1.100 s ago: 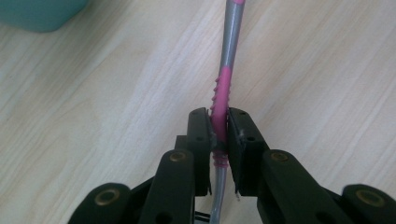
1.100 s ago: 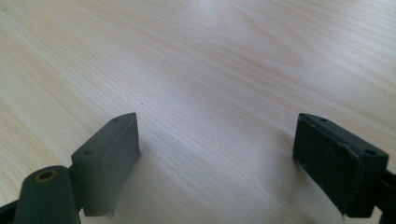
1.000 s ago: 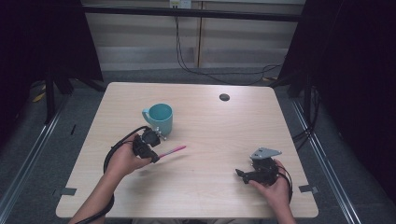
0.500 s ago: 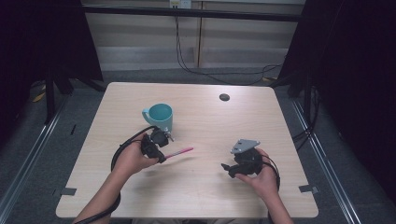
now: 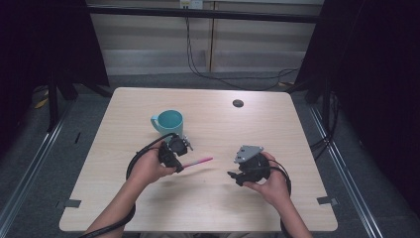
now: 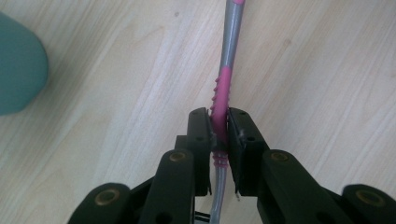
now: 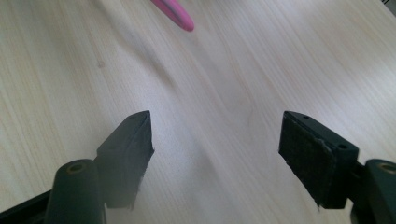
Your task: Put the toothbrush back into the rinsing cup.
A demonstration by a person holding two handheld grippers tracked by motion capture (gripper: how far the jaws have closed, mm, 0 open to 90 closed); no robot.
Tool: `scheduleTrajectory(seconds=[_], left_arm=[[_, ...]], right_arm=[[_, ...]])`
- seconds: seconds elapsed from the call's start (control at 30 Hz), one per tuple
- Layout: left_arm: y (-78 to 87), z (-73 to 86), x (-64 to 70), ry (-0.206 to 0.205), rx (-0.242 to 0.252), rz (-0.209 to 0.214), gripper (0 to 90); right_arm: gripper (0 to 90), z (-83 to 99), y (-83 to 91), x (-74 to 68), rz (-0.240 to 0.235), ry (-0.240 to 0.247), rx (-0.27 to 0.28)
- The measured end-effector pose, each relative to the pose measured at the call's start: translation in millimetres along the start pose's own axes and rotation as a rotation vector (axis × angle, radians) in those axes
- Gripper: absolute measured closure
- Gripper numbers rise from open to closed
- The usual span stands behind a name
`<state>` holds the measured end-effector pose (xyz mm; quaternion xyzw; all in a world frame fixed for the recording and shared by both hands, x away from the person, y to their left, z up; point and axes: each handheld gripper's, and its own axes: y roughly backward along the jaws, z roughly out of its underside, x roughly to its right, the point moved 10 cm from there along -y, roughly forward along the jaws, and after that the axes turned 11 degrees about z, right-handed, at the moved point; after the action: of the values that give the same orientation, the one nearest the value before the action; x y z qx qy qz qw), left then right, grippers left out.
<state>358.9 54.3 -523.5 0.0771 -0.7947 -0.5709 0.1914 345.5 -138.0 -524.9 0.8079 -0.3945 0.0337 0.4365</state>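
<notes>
A pink and grey toothbrush (image 6: 223, 93) is clamped between the jaws of the left tool (image 6: 217, 135), which are closed tight on its ribbed pink grip section. In the left gripper view, the grey shaft is seen running on past the jaws over the wooden worktop (image 6: 116, 93), while a short clear length of the handle trails back between the tool's arms. In the high view, the toothbrush (image 5: 198, 161) is seen projecting from the left tool (image 5: 174, 154) toward the right tool (image 5: 236, 174), its pink end stopping short of it, above the worktop (image 5: 297, 124). A teal mug (image 5: 169, 122) is seen standing just beyond the left tool. The right tool (image 7: 215, 140) is held with its jaws spread wide and with nothing between them; the toothbrush's pink tip (image 7: 175, 14) is seen well ahead of them.
</notes>
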Motion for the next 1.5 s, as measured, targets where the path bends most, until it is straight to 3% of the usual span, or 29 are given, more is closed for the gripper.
scheduleTrajectory(seconds=[0.33,0.4,0.43,0.8,1.1,1.4,1.5], left_arm=[[-3.3,-13.7,7.8,-0.024,0.01,0.015,80.1],[-3.5,-14.6,8.3,-0.046,-0.004,0.019,80.0],[-4.5,-16.2,10.6,-0.035,0.006,0.023,80.0],[-6.3,-27.4,21.5,-0.072,0.01,0.068,80.0],[-10.1,-32.7,26.8,-0.097,0.014,0.088,80.0],[-12.9,-36.1,30.2,-0.122,0.01,0.097,79.8],[-12.6,-37.7,30.1,-0.13,0.02,0.095,79.5]], right_arm=[[29.4,-13.9,-2.2,-8.3,-0.013,0.088,0.038],[30.0,-16.3,-4.5,-9.3,-0.008,0.122,0.044],[30.0,-16.9,-5.4,-9.5,-0.004,0.136,0.045],[30.3,-23.8,-13.4,-15.9,-0.018,0.148,0.045],[46.9,-29.1,-15.4,-26.7,-0.064,0.168,0.032],[69.6,-22.3,-16.7,-29.9,-0.09,0.2,0.001],[72.4,-19.5,-16.2,-28.9,-0.107,0.204,-0.003]])
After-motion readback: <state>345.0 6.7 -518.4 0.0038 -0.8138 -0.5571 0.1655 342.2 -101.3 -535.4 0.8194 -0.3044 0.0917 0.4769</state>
